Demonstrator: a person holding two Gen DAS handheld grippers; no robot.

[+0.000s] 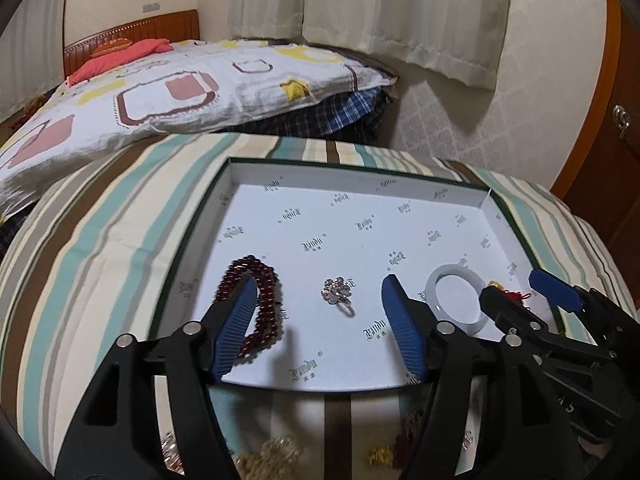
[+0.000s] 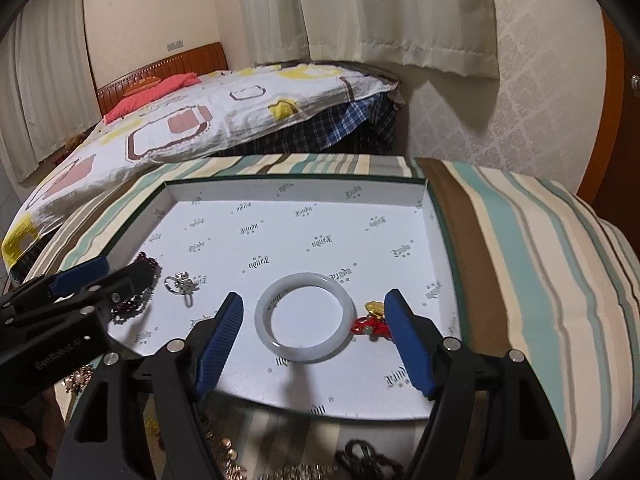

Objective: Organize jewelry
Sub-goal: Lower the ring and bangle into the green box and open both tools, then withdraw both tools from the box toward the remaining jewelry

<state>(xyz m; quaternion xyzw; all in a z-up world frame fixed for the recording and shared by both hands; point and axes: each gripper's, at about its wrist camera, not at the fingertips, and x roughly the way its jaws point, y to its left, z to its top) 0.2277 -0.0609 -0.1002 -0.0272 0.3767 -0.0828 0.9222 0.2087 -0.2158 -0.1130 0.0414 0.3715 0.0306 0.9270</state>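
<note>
A shallow white-lined box [image 1: 360, 208] [image 2: 320, 220] lies on a striped cloth. Inside it are a dark red bead bracelet [image 1: 266, 300] [image 2: 136, 304], a silver flower ring [image 1: 338, 292] [image 2: 182, 284], a white jade bangle [image 1: 454, 269] [image 2: 306, 279] and a gold charm on red cord [image 2: 374, 314] [image 1: 514, 294]. My left gripper [image 1: 320, 284] [image 2: 128, 268] hangs open above the ring, which no pad touches; its left finger covers part of the bracelet. My right gripper [image 2: 315, 296] [image 1: 512, 284] is open around the bangle without touching it.
Loose jewelry lies on the striped cloth [image 1: 120, 240] in front of the box: a pale beaded piece [image 1: 276, 452], a gold piece [image 1: 380, 456], a dark cord [image 2: 360, 460]. A bed with a patterned quilt [image 1: 160, 92] stands behind, curtains beyond it, a wooden door [image 1: 616, 120] at right.
</note>
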